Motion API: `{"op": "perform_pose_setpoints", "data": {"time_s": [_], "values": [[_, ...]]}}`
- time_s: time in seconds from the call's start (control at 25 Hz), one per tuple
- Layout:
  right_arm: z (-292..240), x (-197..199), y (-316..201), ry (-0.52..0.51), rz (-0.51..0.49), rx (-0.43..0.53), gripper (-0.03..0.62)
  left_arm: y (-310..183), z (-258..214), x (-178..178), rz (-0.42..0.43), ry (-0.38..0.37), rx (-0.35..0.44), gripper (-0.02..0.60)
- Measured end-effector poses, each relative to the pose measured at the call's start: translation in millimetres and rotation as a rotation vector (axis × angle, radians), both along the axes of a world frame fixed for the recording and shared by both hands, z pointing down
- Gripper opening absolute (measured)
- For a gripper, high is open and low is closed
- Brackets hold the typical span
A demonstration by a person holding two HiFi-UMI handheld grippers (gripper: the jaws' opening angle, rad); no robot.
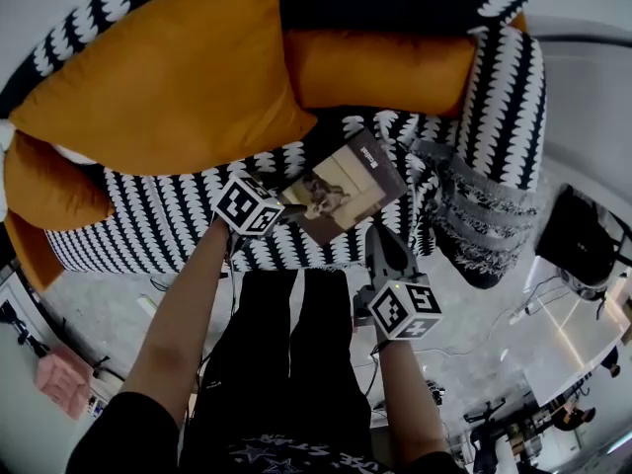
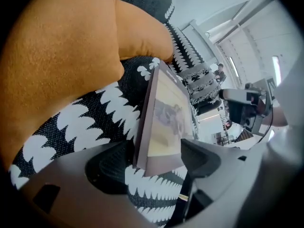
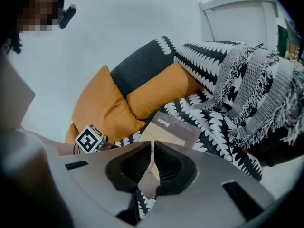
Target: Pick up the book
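A brown book (image 1: 341, 188) with a pale picture on its cover lies tilted on the black-and-white patterned sofa seat (image 1: 168, 227). My left gripper (image 1: 286, 208) is at the book's left corner. In the left gripper view that corner of the book (image 2: 166, 118) stands between the wide jaws of the left gripper (image 2: 159, 158), and I see no pad pressing on it. My right gripper (image 1: 378, 237) reaches the book's near right edge. In the right gripper view, the right gripper (image 3: 152, 158) has its pads nearly together with a thin brown edge of the book (image 3: 173, 129) pinched between them.
A large orange cushion (image 1: 178, 77) and a smaller one (image 1: 380, 67) lean on the sofa back behind the book. A grey fringed throw (image 1: 484, 215) hangs over the sofa's right arm. The person's black-trousered legs (image 1: 286, 363) stand by the seat front. A dark bag (image 1: 583, 240) sits on the floor at right.
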State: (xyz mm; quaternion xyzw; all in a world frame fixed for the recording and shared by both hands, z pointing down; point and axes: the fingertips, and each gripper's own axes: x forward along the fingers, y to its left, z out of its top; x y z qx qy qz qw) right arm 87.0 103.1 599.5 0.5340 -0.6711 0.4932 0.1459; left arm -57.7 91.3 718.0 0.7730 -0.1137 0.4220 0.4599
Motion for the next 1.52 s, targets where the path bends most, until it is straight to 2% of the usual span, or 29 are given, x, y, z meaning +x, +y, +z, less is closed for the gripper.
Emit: {"op": "perform_pose_setpoints", "data": {"time_s": [0.28, 0.4, 0.48, 0.64, 0.92, 1.04, 1.16, 1.32, 1.52], "values": [[11, 9, 4, -0.008, 0.000, -0.031, 0.035, -8, 1, 8, -0.036, 0.060, -0.068, 0.337], [15, 9, 12, -0.002, -0.003, -0.034, 0.035, 5, 0, 18, -0.028, 0.103, -0.120, 0.304], [15, 8, 11, -0.002, -0.003, -0.031, 0.035, 10, 1, 22, -0.012, 0.103, -0.132, 0.292], [14, 10, 5, -0.005, 0.000, -0.022, 0.035, 13, 1, 28, -0.032, 0.109, -0.157, 0.209], [13, 15, 9, -0.008, 0.007, -0.013, 0.035, 27, -5, 38, -0.061, 0.145, -0.200, 0.170], [8, 17, 8, -0.008, 0.006, -0.007, 0.035, 32, -21, 55, -0.074, 0.206, -0.237, 0.150], [-3, 17, 2, -0.006, 0.008, 0.004, 0.035, 29, -39, 67, -0.093, 0.234, -0.227, 0.141], [-20, 17, 1, -0.005, 0.012, 0.021, 0.035, 33, -52, 71, -0.116, 0.221, -0.215, 0.137], [-26, 26, 4, -0.005, 0.016, 0.032, 0.035, 29, -60, 73, -0.130, 0.203, -0.156, 0.132]]}}
